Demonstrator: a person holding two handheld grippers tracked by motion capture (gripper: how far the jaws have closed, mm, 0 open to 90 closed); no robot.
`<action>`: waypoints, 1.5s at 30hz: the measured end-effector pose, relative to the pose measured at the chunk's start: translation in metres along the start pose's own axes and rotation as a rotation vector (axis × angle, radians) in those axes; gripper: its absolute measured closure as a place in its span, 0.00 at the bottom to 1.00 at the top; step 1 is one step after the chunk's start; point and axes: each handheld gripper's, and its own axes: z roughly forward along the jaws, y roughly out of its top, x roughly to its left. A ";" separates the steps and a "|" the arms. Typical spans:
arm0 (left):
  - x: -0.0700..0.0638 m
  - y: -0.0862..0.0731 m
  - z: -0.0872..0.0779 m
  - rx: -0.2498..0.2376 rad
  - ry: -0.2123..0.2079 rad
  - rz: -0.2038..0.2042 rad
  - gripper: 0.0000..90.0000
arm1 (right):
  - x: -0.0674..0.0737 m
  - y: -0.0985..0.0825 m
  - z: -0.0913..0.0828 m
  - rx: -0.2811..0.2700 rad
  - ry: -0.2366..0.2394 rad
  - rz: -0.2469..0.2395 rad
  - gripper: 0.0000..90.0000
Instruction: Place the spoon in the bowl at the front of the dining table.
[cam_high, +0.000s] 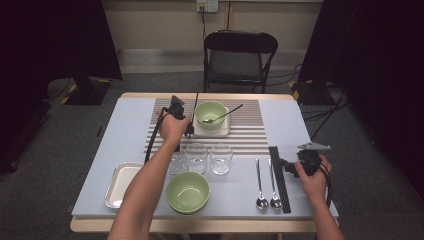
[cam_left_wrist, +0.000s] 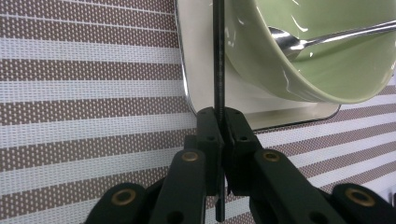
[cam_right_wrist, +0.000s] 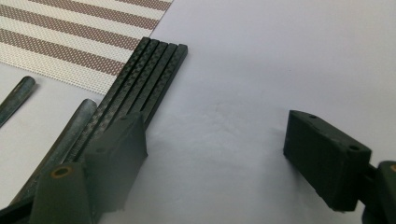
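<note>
My left claw (cam_high: 189, 131) is clamped tight on a single black chopstick (cam_left_wrist: 218, 70), which runs straight up between its jaws toward twelve o'clock in the left gripper view. The stick passes over the left edge of the small white tray (cam_left_wrist: 198, 79), just beside the green bowl (cam_left_wrist: 322, 70) that sits on that tray with a spoon (cam_left_wrist: 303, 42) resting in it. Under all this lies the striped placemat (cam_left_wrist: 84, 93).

From above, that tray and bowl are at twelve o'clock on the bench (cam_high: 130, 125), with my left hand (cam_high: 172, 127) at their nine o'clock.

My right claw (cam_right_wrist: 215, 154) stands wide, gripping nothing, over the bare bench at about four o'clock. Its left jaw sits just beside the bundle of black chopsticks (cam_right_wrist: 149, 79); I cannot tell whether they touch.
</note>
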 end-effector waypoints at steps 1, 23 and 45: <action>-0.001 0.000 0.000 -0.001 -0.001 -0.007 0.96 | 0.000 0.000 0.000 0.000 0.000 0.000 0.22; -0.005 -0.002 0.003 0.014 0.003 0.005 0.95 | 0.000 0.000 0.000 0.000 0.001 0.001 0.22; -0.007 -0.006 0.008 0.039 -0.018 0.012 0.94 | 0.000 0.000 0.000 -0.001 0.001 0.000 0.22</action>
